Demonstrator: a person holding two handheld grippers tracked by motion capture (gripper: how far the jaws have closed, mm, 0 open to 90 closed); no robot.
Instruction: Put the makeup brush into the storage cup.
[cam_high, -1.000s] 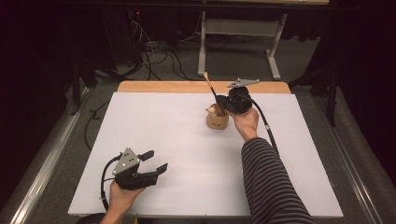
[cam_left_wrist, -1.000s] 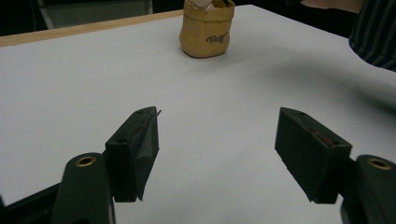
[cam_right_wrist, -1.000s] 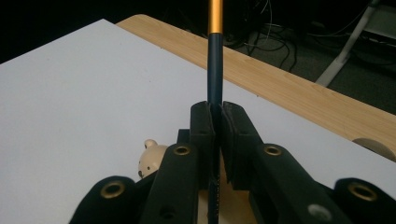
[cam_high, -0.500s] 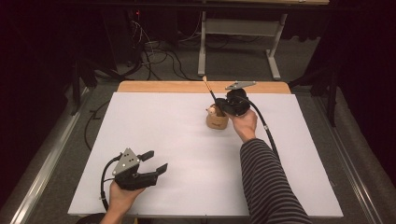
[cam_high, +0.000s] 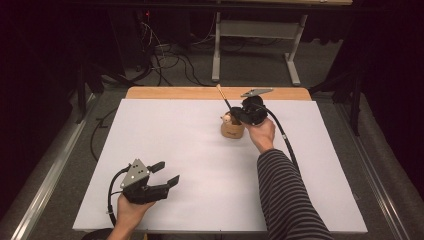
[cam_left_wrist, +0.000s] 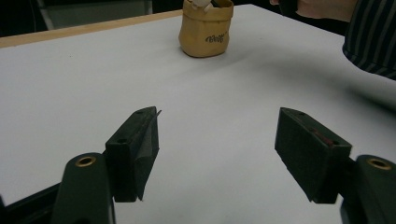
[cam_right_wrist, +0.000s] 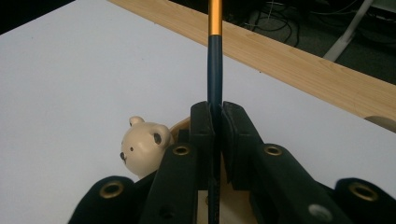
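A small tan pot (cam_high: 232, 129) with a bear-head figure (cam_right_wrist: 140, 145) on its rim stands on the white table toward the far edge; the pot (cam_left_wrist: 206, 32) also shows in the left gripper view. My right gripper (cam_high: 236, 116) is shut on a thin dark stick with an orange upper part (cam_right_wrist: 215, 56), held right over the pot; the stick (cam_high: 223, 98) slants up and away. My left gripper (cam_high: 165, 176) rests near the table's front left, open, with nothing between its fingers (cam_left_wrist: 135, 149).
The white table top (cam_high: 175, 140) has a wooden strip (cam_high: 200, 93) along its far edge. Beyond it are a grey floor, cables and a table frame (cam_high: 255, 55). A striped sleeve (cam_high: 290, 200) crosses the right front.
The right gripper with the stick has shifted slightly toward the far edge, staying over the pot. The left gripper has not moved.
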